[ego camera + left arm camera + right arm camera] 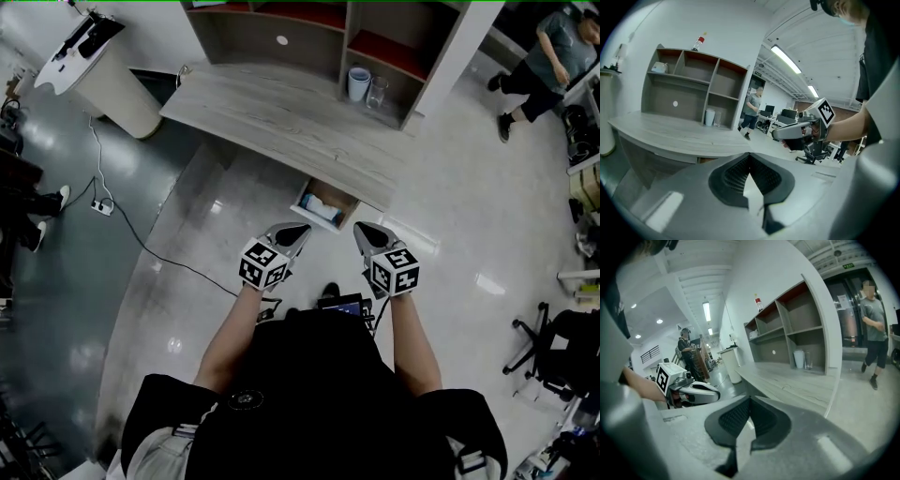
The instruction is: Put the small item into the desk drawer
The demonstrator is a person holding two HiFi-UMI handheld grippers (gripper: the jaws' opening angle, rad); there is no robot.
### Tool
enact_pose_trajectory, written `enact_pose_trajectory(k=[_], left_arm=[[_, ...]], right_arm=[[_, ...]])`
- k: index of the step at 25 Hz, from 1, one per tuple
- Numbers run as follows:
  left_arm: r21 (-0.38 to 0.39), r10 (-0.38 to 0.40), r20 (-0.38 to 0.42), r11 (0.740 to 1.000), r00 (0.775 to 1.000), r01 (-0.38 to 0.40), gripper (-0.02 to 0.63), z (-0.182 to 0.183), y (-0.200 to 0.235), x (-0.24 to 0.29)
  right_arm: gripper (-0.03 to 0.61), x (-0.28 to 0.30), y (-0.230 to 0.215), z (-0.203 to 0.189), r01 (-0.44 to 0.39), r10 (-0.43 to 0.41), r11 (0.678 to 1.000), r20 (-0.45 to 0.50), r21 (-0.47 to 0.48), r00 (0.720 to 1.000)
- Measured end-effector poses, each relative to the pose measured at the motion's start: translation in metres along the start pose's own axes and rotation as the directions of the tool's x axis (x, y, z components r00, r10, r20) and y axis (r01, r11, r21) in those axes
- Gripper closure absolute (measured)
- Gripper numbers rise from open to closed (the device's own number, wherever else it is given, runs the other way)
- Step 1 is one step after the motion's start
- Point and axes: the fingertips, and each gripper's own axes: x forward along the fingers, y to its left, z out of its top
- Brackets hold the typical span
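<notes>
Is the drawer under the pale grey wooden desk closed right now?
No, the brown-walled drawer stands pulled out from under the desk, its inside showing.

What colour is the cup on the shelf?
White; the cup shows best in the head view.

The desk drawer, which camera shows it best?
The head view. It looks down into the open drawer below the front edge of the desk, with something pale blue inside. The left gripper view shows at most a brown sliver under the desk edge; the right gripper view shows the desk but no drawer.
</notes>
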Motion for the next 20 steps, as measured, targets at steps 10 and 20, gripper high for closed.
enact_pose_trajectory(k=[10, 20], left_arm=[[-0.102, -0.051, 0.132, 0.993, 0.99, 0.064, 0.613, -0.006, -0.017, -0.045], [-0.094, -0.075, 0.14, 0.992, 0.987, 0.089, 0.612, -0.027, -0.036, -0.073]], right_arm=[[0.578, -0.018, 0.043, -0.018, 0.041, -0.04, 0.998, 0.004, -0.042, 0.999], [0.578, -0.039, 0.078, -0.042, 0.078, -0.078, 0.996, 0.022, -0.033, 0.997]])
